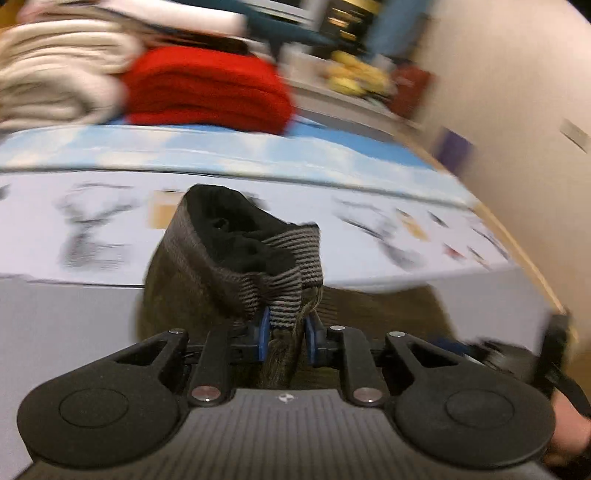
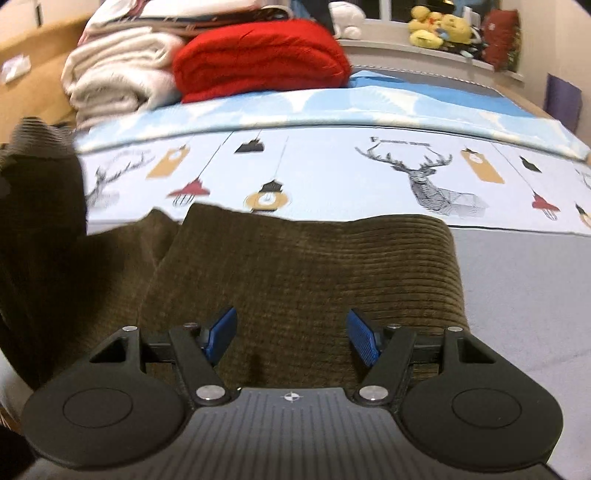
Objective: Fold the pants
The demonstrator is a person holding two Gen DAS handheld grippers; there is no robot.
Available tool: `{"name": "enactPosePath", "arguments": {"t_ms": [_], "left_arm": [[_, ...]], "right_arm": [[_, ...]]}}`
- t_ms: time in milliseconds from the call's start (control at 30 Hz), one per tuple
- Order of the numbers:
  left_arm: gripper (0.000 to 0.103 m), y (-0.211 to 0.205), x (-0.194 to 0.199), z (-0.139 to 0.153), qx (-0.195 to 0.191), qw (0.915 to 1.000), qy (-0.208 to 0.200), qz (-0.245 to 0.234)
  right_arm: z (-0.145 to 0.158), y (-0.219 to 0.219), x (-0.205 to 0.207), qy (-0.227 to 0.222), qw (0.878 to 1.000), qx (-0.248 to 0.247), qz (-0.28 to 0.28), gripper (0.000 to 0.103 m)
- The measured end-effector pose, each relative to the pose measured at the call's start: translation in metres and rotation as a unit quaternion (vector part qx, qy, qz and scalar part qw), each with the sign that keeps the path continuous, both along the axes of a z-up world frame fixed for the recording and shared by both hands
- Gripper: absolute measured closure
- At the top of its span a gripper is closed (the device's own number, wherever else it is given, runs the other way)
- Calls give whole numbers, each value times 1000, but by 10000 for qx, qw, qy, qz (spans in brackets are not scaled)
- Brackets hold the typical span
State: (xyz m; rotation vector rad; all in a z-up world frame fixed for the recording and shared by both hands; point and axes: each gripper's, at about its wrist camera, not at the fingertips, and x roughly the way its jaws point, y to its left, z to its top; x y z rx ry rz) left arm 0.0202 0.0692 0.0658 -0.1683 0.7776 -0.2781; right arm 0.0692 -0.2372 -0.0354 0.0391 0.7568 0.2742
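Brown corduroy pants [image 2: 303,266] lie flat on the bed. In the left wrist view my left gripper [image 1: 287,334] is shut on a bunched end of the pants [image 1: 207,266] with a grey striped elastic band and black lining, held up off the bed. That raised part shows as a dark fold [image 2: 37,192] at the left edge of the right wrist view. My right gripper [image 2: 292,338] is open just above the flat corduroy. Its blue pads [image 2: 221,334] stand wide apart with nothing pinched between them.
The bed has a pale sheet with deer and lamp prints [image 2: 424,177] and a grey part [image 2: 517,288]. At the far end a folded red blanket [image 2: 258,55] sits beside folded white blankets [image 2: 114,81]. Plush toys [image 2: 439,26] line the sill. A hand [image 1: 569,424] shows at lower right.
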Motion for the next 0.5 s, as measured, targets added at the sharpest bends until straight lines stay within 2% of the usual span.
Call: {"name": "enactPosePath", "arguments": {"t_ms": [167, 200, 233, 267, 300, 400, 500], "left_arm": [[80, -80, 3, -18, 241, 9944, 207, -1007], [75, -90, 5, -19, 237, 9923, 320, -1169], [55, -94, 6, -18, 313, 9907, 400, -1265], [40, -95, 4, -15, 454, 9902, 381, -1268], [37, -93, 7, -10, 694, 9903, 307, -1168], [37, -69, 22, -2, 1197, 9895, 437, -687], [37, -35, 34, -3, 1373, 9883, 613, -248]], "right_arm": [[-7, -10, 3, 181, 9994, -22, -286, 35], [-8, -13, 4, 219, 9993, 6, -310, 35], [-9, -15, 4, 243, 9992, 40, -324, 35], [-10, -17, 3, 262, 9991, 61, -332, 35], [-10, -18, 3, 287, 9990, 72, -344, 35], [-12, -25, 1, 396, 9982, 193, -408, 35], [-10, -34, 1, 431, 9966, 521, -471, 34]]}}
